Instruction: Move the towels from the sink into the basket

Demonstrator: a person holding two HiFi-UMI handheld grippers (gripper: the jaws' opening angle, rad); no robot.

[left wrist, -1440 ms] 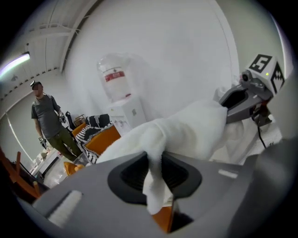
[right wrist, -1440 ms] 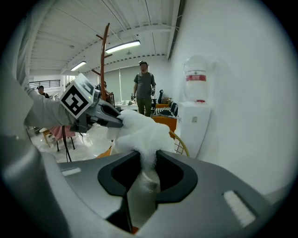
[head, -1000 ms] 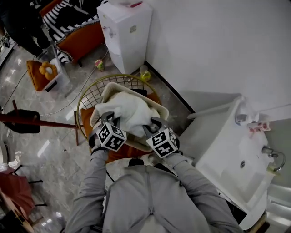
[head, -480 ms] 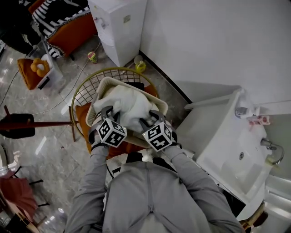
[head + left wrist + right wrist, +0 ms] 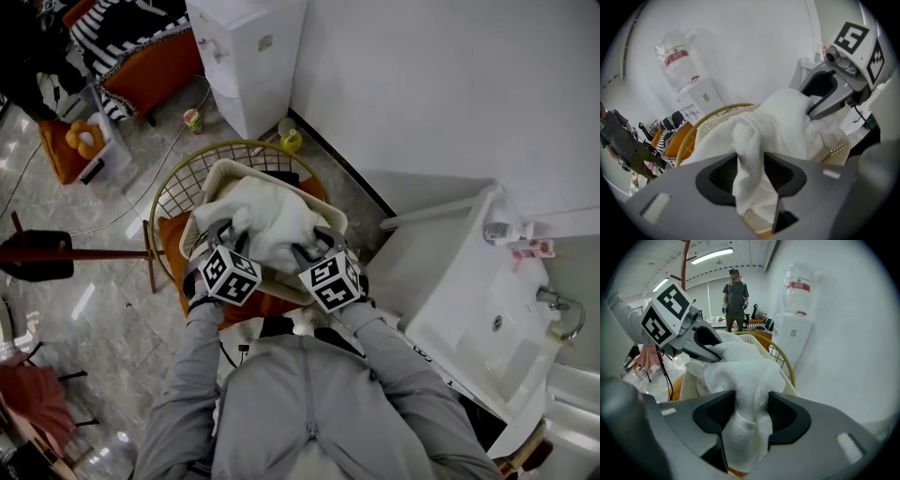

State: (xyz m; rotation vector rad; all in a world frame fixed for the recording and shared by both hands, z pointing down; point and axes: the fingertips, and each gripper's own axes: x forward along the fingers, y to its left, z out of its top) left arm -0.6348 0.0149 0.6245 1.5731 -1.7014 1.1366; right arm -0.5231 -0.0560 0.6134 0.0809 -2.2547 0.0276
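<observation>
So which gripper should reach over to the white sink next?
Right, probably. The right gripper sits nearer the white ceramic sink; the left gripper is farther away. Both grippers' jaws have just been opening, with the fluffy white towel between them.

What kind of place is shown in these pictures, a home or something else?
Probably a large workroom or studio with a washing corner, not a home: a white sink by the wall, a water dispenser, and an open hall with strip lights.
</observation>
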